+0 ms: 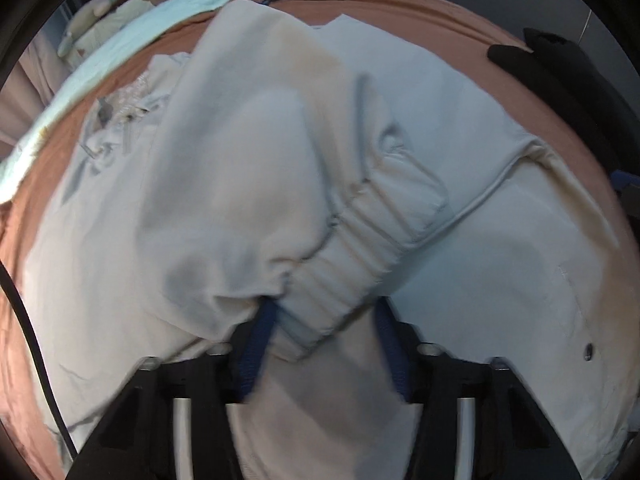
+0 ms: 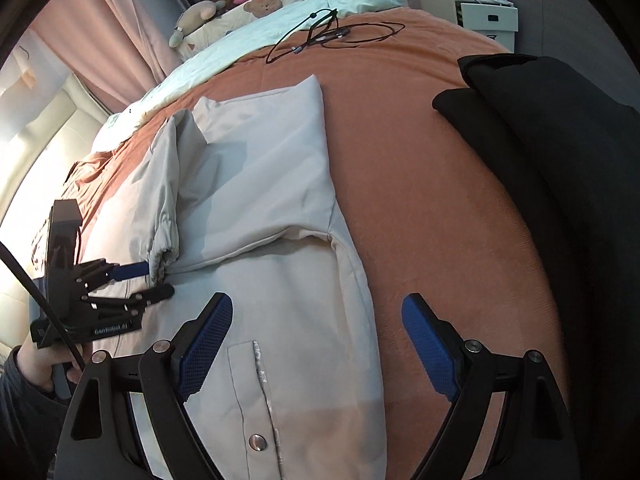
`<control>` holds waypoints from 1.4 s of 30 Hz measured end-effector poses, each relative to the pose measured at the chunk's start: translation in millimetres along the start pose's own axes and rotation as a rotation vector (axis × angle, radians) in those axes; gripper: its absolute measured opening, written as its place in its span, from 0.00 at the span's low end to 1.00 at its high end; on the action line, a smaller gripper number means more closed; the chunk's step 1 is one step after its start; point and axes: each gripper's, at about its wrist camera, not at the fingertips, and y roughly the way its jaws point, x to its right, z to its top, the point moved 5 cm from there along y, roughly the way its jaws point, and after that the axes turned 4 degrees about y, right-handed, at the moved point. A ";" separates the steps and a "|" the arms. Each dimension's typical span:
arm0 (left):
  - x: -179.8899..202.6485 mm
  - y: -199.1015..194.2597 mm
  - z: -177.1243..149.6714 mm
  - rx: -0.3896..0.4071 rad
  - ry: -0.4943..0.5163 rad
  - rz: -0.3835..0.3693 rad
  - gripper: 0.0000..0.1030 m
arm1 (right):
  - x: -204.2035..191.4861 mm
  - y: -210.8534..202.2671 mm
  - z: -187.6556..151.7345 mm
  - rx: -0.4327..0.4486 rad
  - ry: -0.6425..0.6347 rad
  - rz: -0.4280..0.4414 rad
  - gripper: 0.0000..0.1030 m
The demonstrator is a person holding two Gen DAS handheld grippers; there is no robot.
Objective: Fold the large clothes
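A large cream jacket (image 2: 272,208) lies spread on the orange bedspread (image 2: 420,184). It fills the left wrist view (image 1: 500,208). My left gripper (image 1: 326,320) has its jaws apart; the ribbed sleeve cuff (image 1: 352,264) rests against the left blue finger, the sleeve draped over the jacket body. In the right wrist view the left gripper (image 2: 154,280) sits at the cuff (image 2: 162,256), jaws apart. My right gripper (image 2: 316,328) is open and empty, hovering over the jacket's right edge near a snap button (image 2: 257,442).
Black folded clothing (image 2: 560,168) lies on the bed's right side. A black cable (image 2: 332,34) is coiled at the far end. A pale quilt with soft toys (image 2: 248,12) lies along the far left. White boxes (image 2: 472,12) stand beyond the bed.
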 end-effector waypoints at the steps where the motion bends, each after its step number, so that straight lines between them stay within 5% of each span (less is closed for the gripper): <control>1: -3.0 0.0 -0.1 0.000 -0.004 -0.006 0.34 | 1.7 1.2 -0.6 0.000 -0.002 0.001 0.84; 4: -12.4 -7.8 -1.4 0.009 -0.050 -0.078 0.10 | -2.7 3.5 -1.5 0.005 -0.018 0.002 0.84; 9: -34.5 -41.3 -1.4 0.078 -0.129 -0.127 0.07 | -15.6 5.7 -1.1 0.012 -0.033 0.003 0.83; 18: -113.0 -94.3 -10.7 0.197 -0.316 -0.099 0.04 | -46.1 11.9 3.6 0.025 -0.054 0.018 0.83; 28: -202.0 -112.5 -59.2 0.231 -0.634 -0.130 0.04 | -73.2 36.8 7.2 0.008 -0.074 0.008 0.83; 34: -239.3 -98.9 -94.1 0.168 -0.707 -0.074 0.05 | -78.0 52.0 7.4 -0.011 -0.072 -0.016 0.83; 36: -246.6 -96.6 -104.4 0.156 -0.709 -0.066 0.15 | -76.3 55.5 8.1 -0.015 -0.069 -0.027 0.83; 40: -255.6 -95.5 -117.2 0.175 -0.700 -0.053 0.52 | -72.4 58.0 12.6 -0.013 -0.069 -0.060 0.83; 42: -254.3 -90.1 -118.7 0.175 -0.690 -0.070 0.57 | -68.3 58.1 15.5 -0.007 -0.063 -0.090 0.83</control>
